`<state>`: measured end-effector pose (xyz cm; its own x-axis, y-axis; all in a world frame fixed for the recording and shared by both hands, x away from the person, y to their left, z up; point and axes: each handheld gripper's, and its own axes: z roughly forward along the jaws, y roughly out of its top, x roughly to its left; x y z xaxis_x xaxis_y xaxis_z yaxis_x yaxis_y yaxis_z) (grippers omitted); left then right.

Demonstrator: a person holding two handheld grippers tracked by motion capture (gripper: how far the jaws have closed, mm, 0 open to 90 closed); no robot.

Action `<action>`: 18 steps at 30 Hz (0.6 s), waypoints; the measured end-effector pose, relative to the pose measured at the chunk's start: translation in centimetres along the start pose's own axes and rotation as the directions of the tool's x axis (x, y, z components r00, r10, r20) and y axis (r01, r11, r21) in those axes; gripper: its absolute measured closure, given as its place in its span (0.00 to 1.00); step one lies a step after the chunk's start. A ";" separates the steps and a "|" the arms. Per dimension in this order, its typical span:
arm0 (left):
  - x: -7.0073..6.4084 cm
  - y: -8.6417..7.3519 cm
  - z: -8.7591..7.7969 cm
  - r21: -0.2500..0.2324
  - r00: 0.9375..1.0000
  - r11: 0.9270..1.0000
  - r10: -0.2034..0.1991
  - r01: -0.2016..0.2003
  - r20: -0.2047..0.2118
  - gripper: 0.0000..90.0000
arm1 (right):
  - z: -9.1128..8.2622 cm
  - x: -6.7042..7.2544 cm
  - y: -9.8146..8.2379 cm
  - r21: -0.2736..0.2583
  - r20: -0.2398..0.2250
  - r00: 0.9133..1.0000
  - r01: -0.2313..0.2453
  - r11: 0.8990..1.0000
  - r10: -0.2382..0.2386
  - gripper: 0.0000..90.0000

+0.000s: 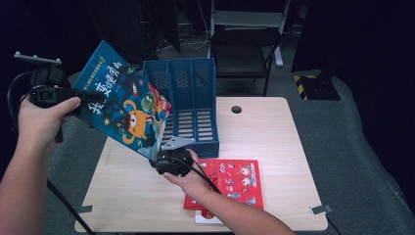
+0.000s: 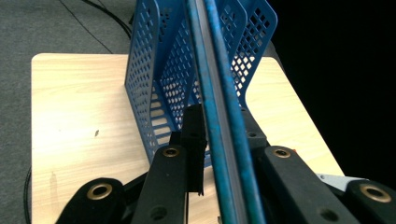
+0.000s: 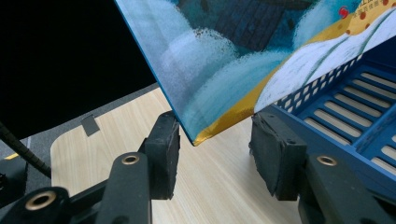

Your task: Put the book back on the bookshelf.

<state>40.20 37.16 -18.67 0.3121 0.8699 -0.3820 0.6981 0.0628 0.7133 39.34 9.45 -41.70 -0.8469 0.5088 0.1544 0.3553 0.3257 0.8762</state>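
Dim, soft-focus frames; black surroundings

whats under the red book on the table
A white sheet or thin book pokes out beneath the red book at its near edge. How far it runs underneath is covered, also by the person's forearm.

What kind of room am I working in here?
Probably a lab or office workroom: a small wooden desk with a blue file rack on grey carpet, a black chair and loose cables behind it.
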 end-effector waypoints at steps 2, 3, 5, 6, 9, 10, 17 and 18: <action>0.2 0.0 -0.1 -0.003 1.000 1.000 -0.011 0.011 -0.007 0.86 | 0.2 0.0 0.1 0.000 -0.005 1.000 0.006 1.000 -0.006 0.58; 0.2 0.0 -0.1 -0.003 1.000 1.000 -0.011 0.011 -0.007 0.86 | 0.2 0.0 0.1 0.000 -0.005 1.000 0.006 1.000 -0.006 0.58; 0.2 0.1 -0.1 -0.002 1.000 1.000 -0.020 0.020 -0.015 0.86 | 0.3 0.0 0.2 0.007 -0.003 1.000 0.000 1.000 0.000 0.58; 0.3 0.1 -0.1 -0.002 1.000 1.000 -0.022 0.022 -0.018 0.86 | 0.5 -0.1 0.3 0.006 -0.002 1.000 -0.002 1.000 0.002 0.58; 0.3 0.2 0.1 -0.009 1.000 1.000 -0.022 0.022 -0.022 0.86 | 0.7 -0.3 0.4 0.006 -0.006 1.000 0.006 1.000 -0.006 0.58; 0.3 0.3 0.2 -0.005 0.999 1.000 -0.021 0.021 -0.025 0.86 | 0.9 -0.5 0.4 0.005 -0.004 1.000 -0.002 1.000 0.002 0.58; 0.3 0.7 0.9 -0.019 0.997 0.999 -0.048 0.047 -0.053 0.87 | 1.7 -1.3 0.6 0.004 -0.003 0.999 -0.040 0.999 0.040 0.58; 0.3 0.8 1.2 -0.026 0.997 0.998 -0.059 0.058 -0.052 0.87 | 1.9 -1.6 0.7 0.003 0.002 0.999 -0.045 0.999 0.045 0.58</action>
<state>41.60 36.88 -18.87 0.2365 0.8887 -0.3928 0.6977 0.1260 0.7052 41.71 10.35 -42.19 -0.8295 0.5242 0.1929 0.3941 0.3044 0.8672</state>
